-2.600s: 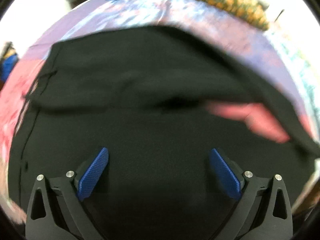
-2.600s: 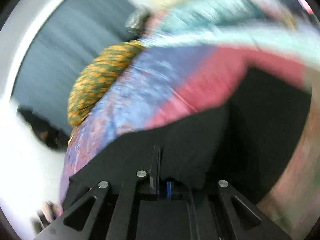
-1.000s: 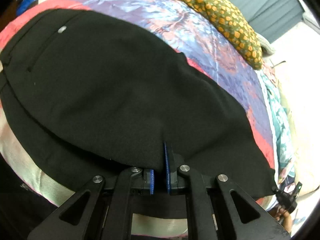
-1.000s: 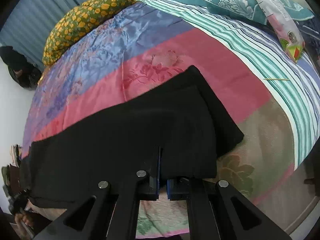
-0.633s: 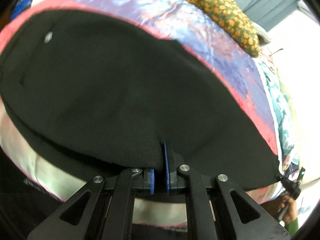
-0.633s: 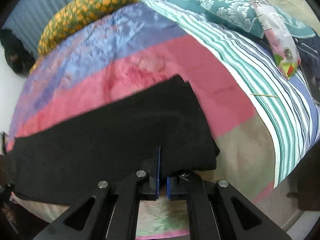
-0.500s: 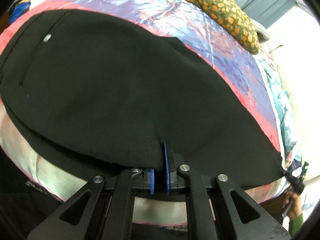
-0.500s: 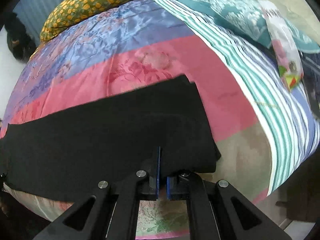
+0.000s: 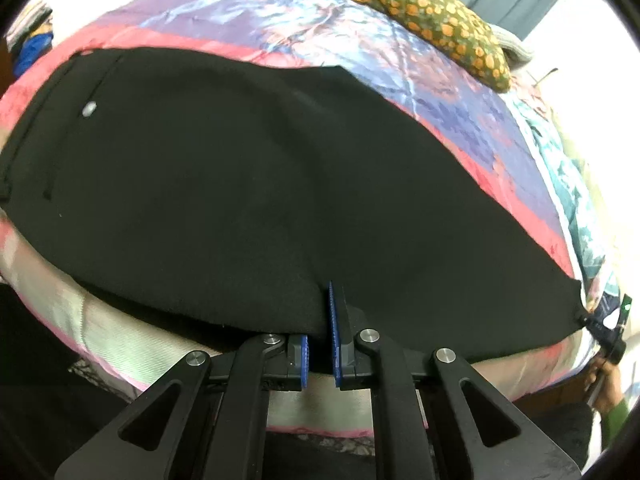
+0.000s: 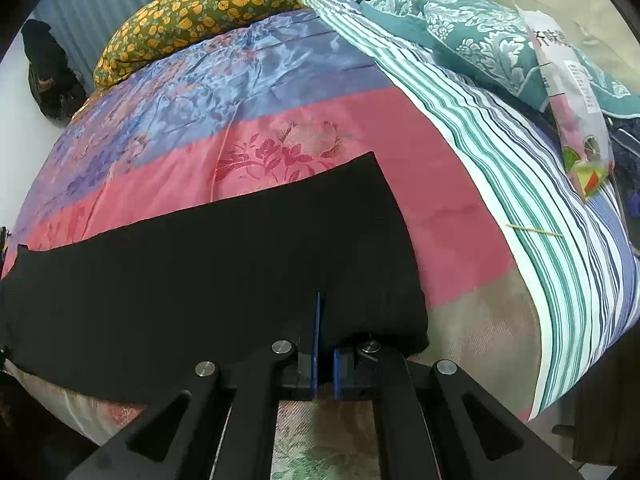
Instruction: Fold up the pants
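Note:
Black pants (image 9: 248,176) lie stretched flat across a colourful bedspread (image 9: 360,40), waistband with a small silver button at the left. My left gripper (image 9: 322,320) is shut on the near edge of the pants around the middle. In the right wrist view the leg end of the pants (image 10: 224,256) lies on the pink band of the bedspread (image 10: 320,128). My right gripper (image 10: 325,336) is shut on the near edge of the pants close to the hem corner.
A yellow-spotted green pillow (image 10: 192,12) lies at the far side of the bed. A teal patterned cushion (image 10: 472,36) and a printed plastic packet (image 10: 572,92) lie at the right on a striped sheet (image 10: 532,248). The bed's near edge is just under both grippers.
Both grippers have pulled the pants' near edge toward the near side of the bed, and the cloth now lies smoother and flatter. Both stay shut on the pants.

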Motion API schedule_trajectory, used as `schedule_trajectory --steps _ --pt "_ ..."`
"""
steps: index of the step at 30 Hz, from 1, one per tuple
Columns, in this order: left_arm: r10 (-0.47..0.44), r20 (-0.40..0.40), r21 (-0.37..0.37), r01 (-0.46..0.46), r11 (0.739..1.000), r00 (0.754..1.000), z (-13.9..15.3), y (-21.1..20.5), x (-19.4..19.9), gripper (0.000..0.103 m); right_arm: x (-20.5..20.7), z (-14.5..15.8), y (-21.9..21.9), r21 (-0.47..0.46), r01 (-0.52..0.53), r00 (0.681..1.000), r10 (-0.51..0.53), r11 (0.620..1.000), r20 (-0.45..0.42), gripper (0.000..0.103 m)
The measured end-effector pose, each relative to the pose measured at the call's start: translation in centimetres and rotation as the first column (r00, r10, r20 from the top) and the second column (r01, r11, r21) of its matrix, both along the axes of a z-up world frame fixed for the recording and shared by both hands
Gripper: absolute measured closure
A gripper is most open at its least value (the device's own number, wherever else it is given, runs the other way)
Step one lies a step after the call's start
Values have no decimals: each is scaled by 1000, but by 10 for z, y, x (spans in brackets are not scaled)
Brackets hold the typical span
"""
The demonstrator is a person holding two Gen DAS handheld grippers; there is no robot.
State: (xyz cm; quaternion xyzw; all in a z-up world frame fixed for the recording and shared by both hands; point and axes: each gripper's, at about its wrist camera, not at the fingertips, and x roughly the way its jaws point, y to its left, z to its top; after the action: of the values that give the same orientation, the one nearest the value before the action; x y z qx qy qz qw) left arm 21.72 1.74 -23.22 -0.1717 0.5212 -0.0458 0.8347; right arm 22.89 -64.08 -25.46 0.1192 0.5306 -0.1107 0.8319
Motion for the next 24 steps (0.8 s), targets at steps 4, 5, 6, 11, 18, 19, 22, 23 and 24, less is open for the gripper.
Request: schedule_trajectory --steps 4,5,6,11,18,19,22,23,24 --pt "6 -25 -2 -6 1000 1000 -1 2 -4 96 -2 0 -3 -6 23 1000 -23 1000 -18 93" --pt "6 -30 3 -6 1000 1000 -2 2 -6 96 -1 0 0 -22 32 999 -33 999 -33 84" --pt "6 -34 6 -6 1000 999 -3 1 -6 96 0 -2 0 -38 44 998 -46 998 -51 62" --pt "-13 -46 40 15 999 999 -1 -4 -7 96 -16 18 14 -147 64 997 -68 987 -24 23" --pt "2 -135 53 5 999 991 8 8 -34 73 -37 79 59 -363 81 993 -46 928 105 21" --pt "-2 -120 57 9 998 993 16 11 -42 72 -37 86 69 -365 82 991 -38 928 127 21" --pt "4 2 93 -4 996 1000 44 24 -43 51 -33 106 110 -312 47 977 22 949 213 13" --pt "6 39 103 -10 995 999 50 28 -38 45 -29 109 131 -283 23 969 49 959 244 11" --pt "7 91 117 -17 993 996 55 35 -25 36 -24 108 146 -256 0 964 68 967 258 9"
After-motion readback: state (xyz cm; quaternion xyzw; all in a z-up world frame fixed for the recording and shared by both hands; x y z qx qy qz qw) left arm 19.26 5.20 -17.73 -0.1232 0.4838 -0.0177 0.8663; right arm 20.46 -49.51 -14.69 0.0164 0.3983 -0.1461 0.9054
